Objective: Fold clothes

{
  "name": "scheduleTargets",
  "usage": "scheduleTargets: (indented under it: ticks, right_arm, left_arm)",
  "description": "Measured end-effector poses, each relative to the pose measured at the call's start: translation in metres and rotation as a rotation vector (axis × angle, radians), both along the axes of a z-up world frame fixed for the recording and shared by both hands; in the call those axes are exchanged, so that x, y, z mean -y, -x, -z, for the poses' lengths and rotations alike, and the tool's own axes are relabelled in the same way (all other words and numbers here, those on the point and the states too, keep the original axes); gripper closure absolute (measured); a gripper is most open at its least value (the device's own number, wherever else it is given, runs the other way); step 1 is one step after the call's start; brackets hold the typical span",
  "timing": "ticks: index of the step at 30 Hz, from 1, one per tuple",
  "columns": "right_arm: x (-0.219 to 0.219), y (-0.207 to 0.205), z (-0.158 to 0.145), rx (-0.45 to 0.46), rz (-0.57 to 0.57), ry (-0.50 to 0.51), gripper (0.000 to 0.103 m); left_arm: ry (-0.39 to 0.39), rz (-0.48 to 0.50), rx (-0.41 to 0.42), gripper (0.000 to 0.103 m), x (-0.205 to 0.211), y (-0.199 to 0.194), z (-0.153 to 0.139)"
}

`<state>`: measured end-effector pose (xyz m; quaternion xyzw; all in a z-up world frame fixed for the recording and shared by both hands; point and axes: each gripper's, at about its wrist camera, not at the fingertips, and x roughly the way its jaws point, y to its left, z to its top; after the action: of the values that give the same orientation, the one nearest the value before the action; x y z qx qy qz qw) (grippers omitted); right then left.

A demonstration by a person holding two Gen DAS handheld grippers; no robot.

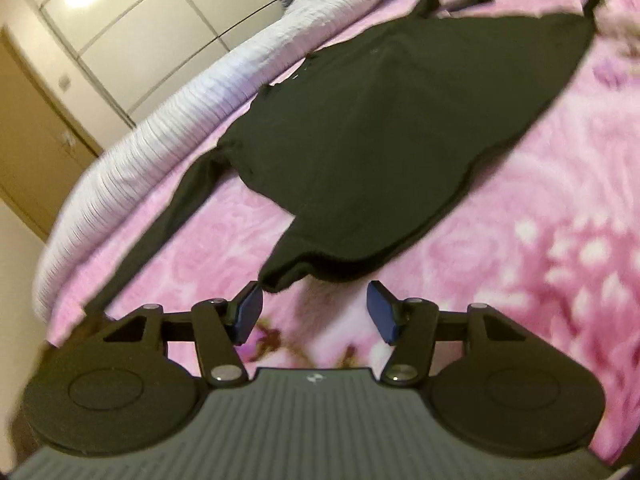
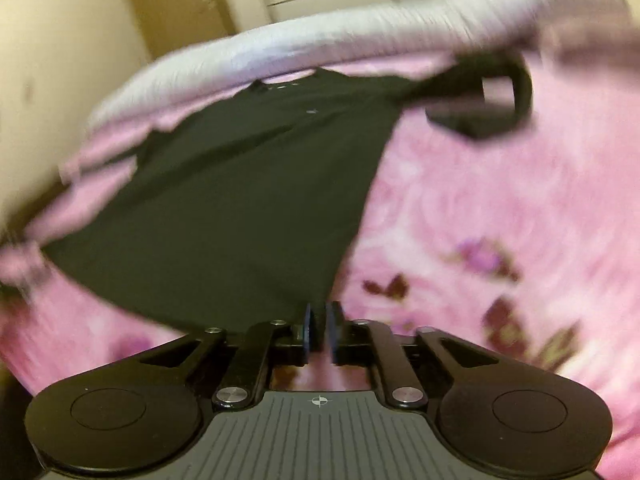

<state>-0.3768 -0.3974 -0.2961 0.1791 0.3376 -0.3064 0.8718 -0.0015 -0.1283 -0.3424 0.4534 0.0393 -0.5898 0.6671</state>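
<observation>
Dark shirt (image 1: 360,152) spread flat on a bed covered by a pink floral blanket (image 1: 520,264). In the left wrist view its long axis runs diagonally, from a hem corner at the near side of the blanket up and right towards the collar end at the far side. One long sleeve (image 1: 176,208) trails from the shirt down to the left, alongside a white ribbed quilt (image 1: 132,152) rolled along the bed's far edge. Pale cupboard doors (image 1: 132,28) stand beyond that quilt.

Left gripper (image 1: 316,312) tilts downward just short of the shirt's near hem corner. Its blue pads stand well apart with only blanket between them, so it grips nothing.

Right gripper (image 2: 319,330) also angles downward, at the opposite near corner of the shirt (image 2: 240,200). Its blue pads are drawn almost together with a thin gap, right at the hem edge; motion blur makes it impossible to tell whether cloth is pinched between them. From this side the shirt stretches away towards the quilt (image 2: 320,44), and its other sleeve (image 2: 492,96) lies curled in a loop on the blanket (image 2: 480,208), right of the collar.
</observation>
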Motion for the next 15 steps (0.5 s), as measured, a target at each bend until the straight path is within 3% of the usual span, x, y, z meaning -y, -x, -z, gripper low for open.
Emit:
scheduleTargets:
  ticks: [2,4,10,13,15]
  right_arm:
    - [-0.024,-0.010,-0.003,-0.096,-0.070,0.123,0.050]
    - [-0.045,-0.022,0.002,-0.177,-0.176,0.214,0.043]
    - [-0.103,-0.050,0.034,-0.458,-0.469,0.546,0.043]
    - [-0.113,-0.048,0.050,-0.527,-0.580,0.705,0.043]
    - [-0.111,-0.044,0.055,-0.547,-0.615,0.753,0.042]
  left_arm:
    - [0.001,0.052,0.109,0.049,-0.002,0.009,0.005]
    - [-0.001,0.099,0.211,0.048,0.000,0.016,0.012]
    - [0.009,0.170,0.396,0.046,0.012,0.022,0.024]
    - [0.006,0.214,0.460,0.046,0.014,0.021,0.029]
    - [-0.003,0.241,0.488,0.046,0.012,0.021,0.030]
